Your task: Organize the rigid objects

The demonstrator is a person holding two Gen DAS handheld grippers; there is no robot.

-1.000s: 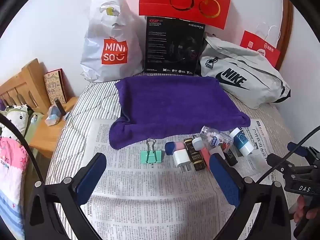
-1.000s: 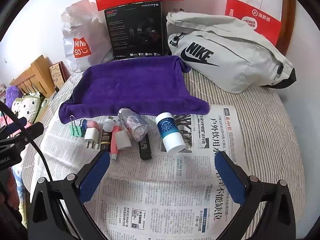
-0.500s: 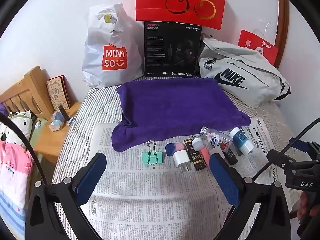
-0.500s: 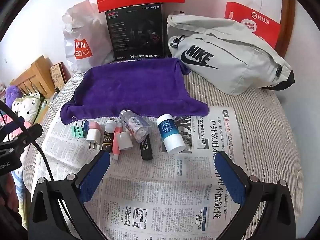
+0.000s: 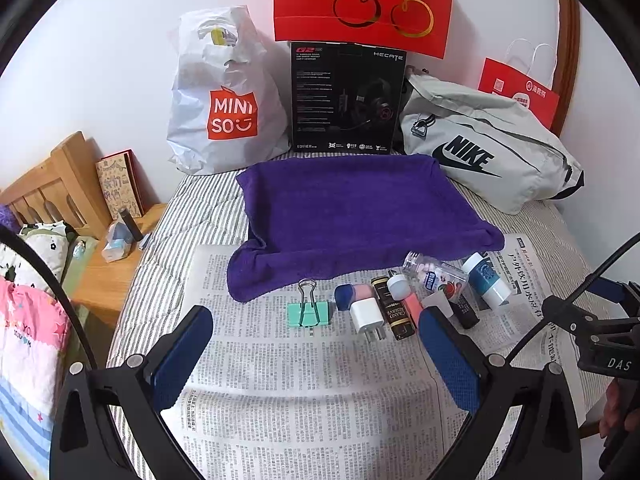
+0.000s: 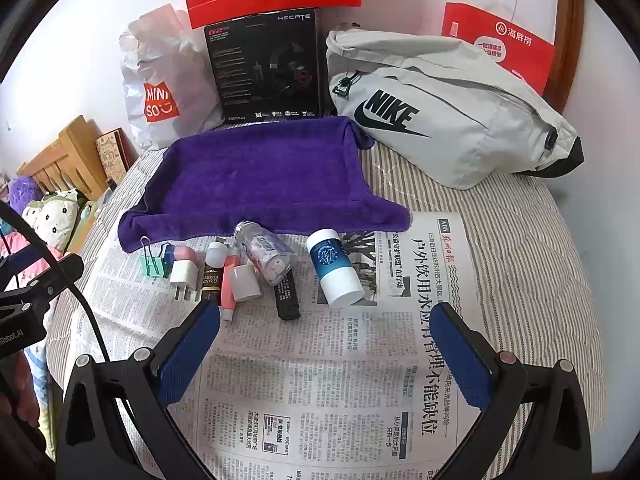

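Several small objects lie in a row on a newspaper in front of a purple towel: a green binder clip, a white charger plug, a dark brown tube, a pink tube, a clear bottle, a black stick and a blue-and-white bottle. My left gripper is open and empty, just short of the clip and plug. My right gripper is open and empty, just short of the black stick and blue-and-white bottle.
Behind the towel stand a white Miniso bag, a black headset box, a grey Nike bag and red paper bags. A wooden nightstand with small items is at the left of the striped bed.
Both grippers have pulled back and risen slightly; the objects sit a little farther up in both views. Nothing on the newspaper has moved.
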